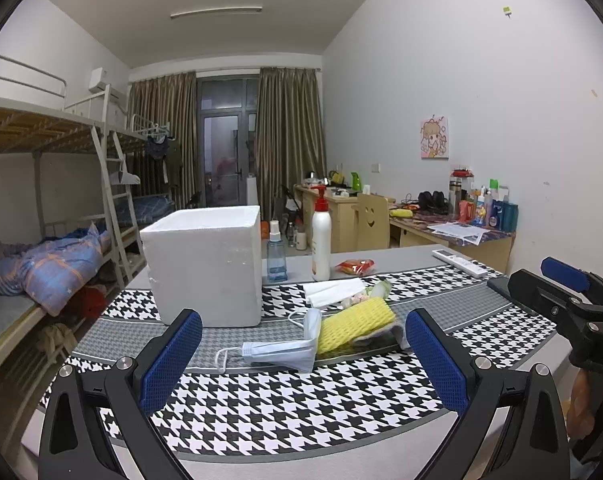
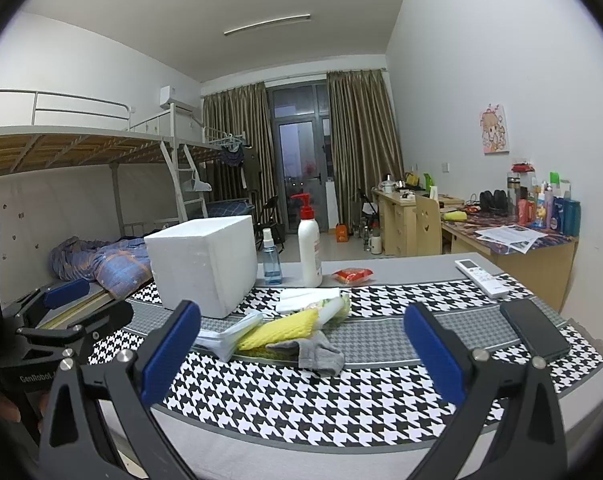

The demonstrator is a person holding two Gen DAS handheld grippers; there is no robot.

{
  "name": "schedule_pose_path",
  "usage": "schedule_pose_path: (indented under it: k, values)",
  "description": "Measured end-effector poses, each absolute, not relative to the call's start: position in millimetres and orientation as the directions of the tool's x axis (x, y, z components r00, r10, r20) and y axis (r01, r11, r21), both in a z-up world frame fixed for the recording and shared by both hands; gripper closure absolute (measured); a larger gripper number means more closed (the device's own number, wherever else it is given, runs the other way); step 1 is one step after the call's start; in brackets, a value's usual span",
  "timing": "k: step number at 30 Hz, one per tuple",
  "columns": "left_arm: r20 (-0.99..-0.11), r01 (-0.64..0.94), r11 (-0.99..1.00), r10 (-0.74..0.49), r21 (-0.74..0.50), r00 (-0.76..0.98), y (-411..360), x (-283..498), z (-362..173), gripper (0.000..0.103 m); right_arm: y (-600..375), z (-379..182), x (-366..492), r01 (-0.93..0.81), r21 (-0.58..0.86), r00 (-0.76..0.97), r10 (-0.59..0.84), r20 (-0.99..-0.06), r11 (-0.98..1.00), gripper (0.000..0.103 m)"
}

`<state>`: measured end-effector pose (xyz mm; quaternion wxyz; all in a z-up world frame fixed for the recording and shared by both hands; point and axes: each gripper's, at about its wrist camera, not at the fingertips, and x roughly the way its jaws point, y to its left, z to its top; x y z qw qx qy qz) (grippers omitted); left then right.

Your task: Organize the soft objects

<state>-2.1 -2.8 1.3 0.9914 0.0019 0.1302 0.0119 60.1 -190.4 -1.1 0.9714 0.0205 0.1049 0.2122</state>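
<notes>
A small heap of soft things lies mid-table: a light blue face mask (image 1: 279,350) (image 2: 225,334), a yellow foam net sleeve (image 1: 353,322) (image 2: 279,330), a grey sock (image 1: 381,338) (image 2: 315,352), white tissues (image 1: 331,292) (image 2: 307,296) and a pale green-white foam net (image 2: 335,308). A white foam box (image 1: 205,266) (image 2: 203,262) stands just left of the heap. My left gripper (image 1: 303,360) is open in front of the mask, holding nothing. My right gripper (image 2: 301,360) is open before the sock, also holding nothing. Each gripper shows at the edge of the other's view.
Behind the heap stand a blue spray bottle (image 1: 276,252) (image 2: 271,258), a white pump bottle (image 1: 321,236) (image 2: 309,242) and a red packet (image 1: 355,267) (image 2: 353,275). A white remote (image 2: 481,274) and a black phone (image 2: 535,334) lie at the right. A bunk bed (image 1: 41,128) flanks the table's left.
</notes>
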Motion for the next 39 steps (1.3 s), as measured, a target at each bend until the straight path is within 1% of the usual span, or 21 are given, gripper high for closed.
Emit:
schedule_pose_path:
  k: [28,33,39]
  values:
    - [-0.246,-0.036,0.999,0.036,0.006,0.969,0,-1,2,0.001,-183,-2,67,-0.433,0.073,0.875,0.438,-0.205,0.899,0.0]
    - [-0.262,-0.025,1.0,0.026,0.006,0.965,2,7,-1,0.001,-181,-3,74,-0.437,0.073,0.87,0.442,-0.217,0.896,0.0]
    - [-0.275,-0.045,0.999,0.042,-0.003,0.96,9,15,1,0.001,-177,-3,88,-0.42,0.067,0.874,0.423,-0.241,0.905,0.0]
